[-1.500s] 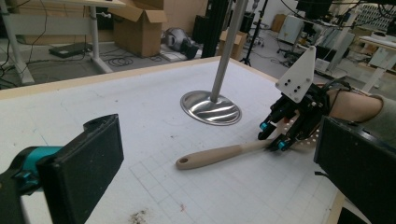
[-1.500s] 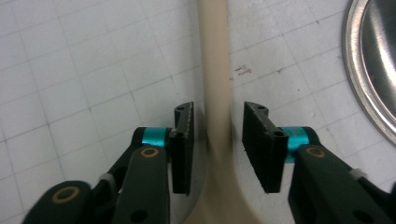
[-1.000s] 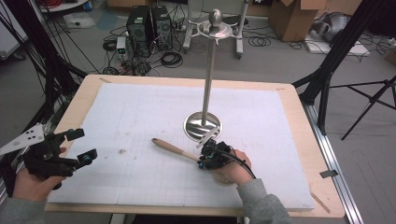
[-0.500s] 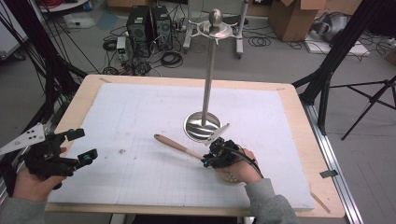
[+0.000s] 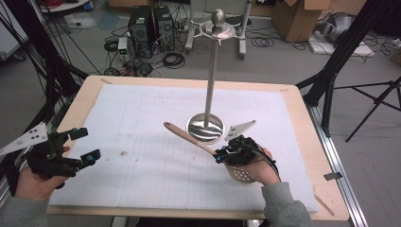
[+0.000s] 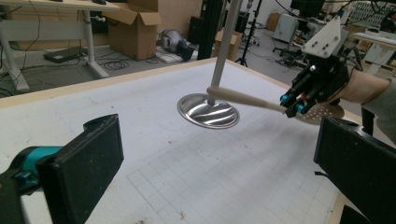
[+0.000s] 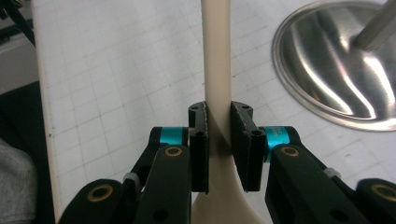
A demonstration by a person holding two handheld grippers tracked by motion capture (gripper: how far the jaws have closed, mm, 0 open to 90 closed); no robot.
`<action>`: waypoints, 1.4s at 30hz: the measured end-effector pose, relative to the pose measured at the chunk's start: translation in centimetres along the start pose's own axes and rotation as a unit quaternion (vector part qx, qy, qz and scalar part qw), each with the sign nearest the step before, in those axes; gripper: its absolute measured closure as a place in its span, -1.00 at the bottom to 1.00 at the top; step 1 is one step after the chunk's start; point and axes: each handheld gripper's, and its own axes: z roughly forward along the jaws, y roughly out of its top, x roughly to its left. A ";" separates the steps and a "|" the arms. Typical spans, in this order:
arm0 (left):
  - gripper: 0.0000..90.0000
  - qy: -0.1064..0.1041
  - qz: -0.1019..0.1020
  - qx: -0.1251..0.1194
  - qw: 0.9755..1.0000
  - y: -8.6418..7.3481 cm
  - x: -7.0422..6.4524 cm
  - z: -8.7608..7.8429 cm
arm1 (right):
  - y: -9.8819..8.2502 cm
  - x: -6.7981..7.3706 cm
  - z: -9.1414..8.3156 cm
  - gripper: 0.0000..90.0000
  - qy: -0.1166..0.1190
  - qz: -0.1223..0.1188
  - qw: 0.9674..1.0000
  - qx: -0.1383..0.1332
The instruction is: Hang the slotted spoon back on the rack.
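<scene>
Holding the slotted wooden spoon by the neck where the handle widens into the perforated bowl, my right gripper has its jaws closed snug on it, the handle slanting up and away toward the stand's base. I judge the spoon light and stiff, smooth enough to pivot between the pads, since the long handle overhangs well forward of the grip; a hold nearer the handle's middle would balance better, but this one leaves the far end free. My left gripper hovers with jaws wide apart and nothing between them, near the left edge of the desk. The stand's thin steel pole rises just beyond the handle tip, with a hook ring at the top. Room is open to the left across the white mat; the pole is the one thing to swing clear of.
</scene>
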 end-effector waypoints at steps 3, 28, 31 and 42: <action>-0.96 -0.009 -0.001 0.001 1.000 0.0 0.0 0.4 | -0.1 -0.2 -1.4 0.73 0.004 -0.007 1.000 -0.015; -0.96 -0.026 -0.008 0.004 1.000 0.3 -0.3 1.6 | -2.4 -2.2 -7.7 0.73 0.012 0.013 0.994 -0.104; -0.96 -0.026 -0.009 0.005 1.000 0.2 -0.2 1.7 | -2.7 -2.3 -8.3 0.73 0.008 0.015 0.994 -0.111; -0.96 -0.028 -0.011 0.005 1.000 0.3 0.0 1.9 | -3.6 -2.5 -10.3 0.73 -0.018 0.026 0.990 -0.140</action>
